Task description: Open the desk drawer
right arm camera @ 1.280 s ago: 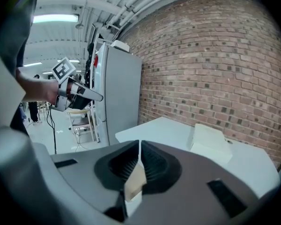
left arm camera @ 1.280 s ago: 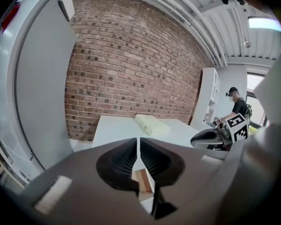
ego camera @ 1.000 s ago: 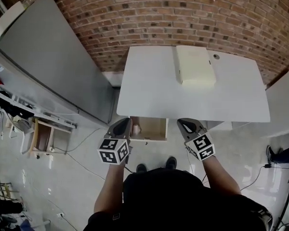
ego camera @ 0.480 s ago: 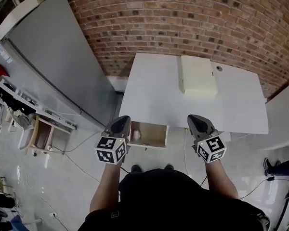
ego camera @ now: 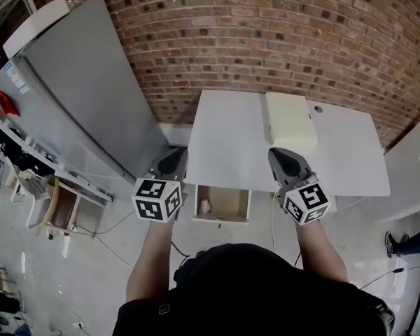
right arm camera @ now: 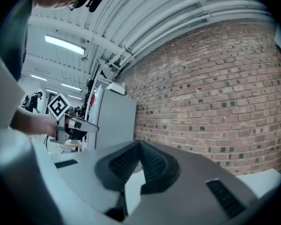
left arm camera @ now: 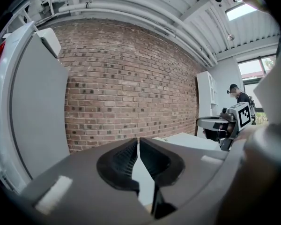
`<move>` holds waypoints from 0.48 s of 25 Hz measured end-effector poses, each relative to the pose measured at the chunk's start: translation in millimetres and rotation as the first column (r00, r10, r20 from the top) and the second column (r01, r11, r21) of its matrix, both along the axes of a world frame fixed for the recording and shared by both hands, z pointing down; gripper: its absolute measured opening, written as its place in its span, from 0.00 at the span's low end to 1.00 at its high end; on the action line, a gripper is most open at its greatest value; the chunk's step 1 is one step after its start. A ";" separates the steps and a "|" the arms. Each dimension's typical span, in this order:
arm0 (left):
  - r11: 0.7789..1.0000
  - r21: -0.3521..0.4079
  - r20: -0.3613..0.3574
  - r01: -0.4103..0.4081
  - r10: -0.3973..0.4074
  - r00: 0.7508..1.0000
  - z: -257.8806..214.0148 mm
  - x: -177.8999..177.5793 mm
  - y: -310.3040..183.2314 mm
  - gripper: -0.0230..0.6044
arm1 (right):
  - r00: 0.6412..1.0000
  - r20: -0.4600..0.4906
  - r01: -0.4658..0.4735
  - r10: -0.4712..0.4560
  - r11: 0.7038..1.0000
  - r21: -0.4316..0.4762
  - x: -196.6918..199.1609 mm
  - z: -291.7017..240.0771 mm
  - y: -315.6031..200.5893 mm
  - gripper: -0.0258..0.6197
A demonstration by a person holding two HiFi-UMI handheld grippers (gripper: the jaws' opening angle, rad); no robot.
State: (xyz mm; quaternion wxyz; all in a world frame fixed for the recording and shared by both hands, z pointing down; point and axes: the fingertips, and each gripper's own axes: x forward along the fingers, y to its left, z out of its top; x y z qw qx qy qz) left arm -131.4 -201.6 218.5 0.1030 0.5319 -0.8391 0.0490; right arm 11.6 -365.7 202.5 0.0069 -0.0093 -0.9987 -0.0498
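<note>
The brick wall (ego camera: 266, 40) fills the far side of the scene in front of you. A tall grey cabinet (ego camera: 84, 96) stands against it at your left.

The white table (ego camera: 231, 138) sits square to the wall. A flat cream box (ego camera: 290, 121) lies on its far half, right of centre.

The desk drawer (ego camera: 220, 219) stands pulled out from under the near edge of the table, towards its left end. Its wooden inside is open to view from above, and a small pale object (ego camera: 204, 206) lies in its left part; what it is cannot be made out.

Your two arms reach forward on either side of the drawer. You hold the left gripper (ego camera: 171, 161) by the table's near left corner. The right gripper (ego camera: 283, 158) is over the near edge, just in front of the box. Neither is touching the drawer.

Both grippers point roughly level at the brick wall, with the tabletop showing below their tips. The left gripper's jaws are drawn almost together, with only a thin slit between the ribbed pads and nothing in it. The right gripper's jaws are pressed together at the tips and pinch nothing.
</note>
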 end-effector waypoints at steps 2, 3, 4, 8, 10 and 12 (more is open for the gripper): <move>1.000 0.011 0.000 0.004 -0.004 1.000 -4.1 -4.5 1.6 0.08 | 1.000 0.005 -0.003 0.003 1.000 -0.024 -8.2 -4.1 4.8 0.06; 1.000 0.017 0.001 0.006 -0.006 1.000 -5.2 -6.1 2.0 0.08 | 1.000 0.005 -0.003 0.003 0.999 -0.037 -11.7 -4.9 7.4 0.06; 1.000 0.022 0.003 0.008 -0.008 1.000 -5.6 -8.0 2.1 0.08 | 1.000 0.005 -0.003 0.003 0.999 -0.045 -14.8 -5.1 10.3 0.06; 0.999 0.032 -0.001 0.010 -0.010 1.000 -0.6 -16.1 5.5 0.07 | 1.000 -0.001 -0.003 0.003 0.999 -0.035 -20.4 -1.2 25.1 0.06; 0.999 0.033 -0.013 0.007 -0.007 1.000 4.2 -17.7 7.3 0.07 | 1.000 -0.016 -0.004 0.003 1.000 -0.030 -19.5 4.4 29.0 0.06; 0.999 0.032 -0.022 0.007 -0.006 1.000 8.3 -19.7 9.1 0.07 | 0.999 -0.032 -0.009 0.008 0.999 -0.032 -18.8 9.3 30.1 0.06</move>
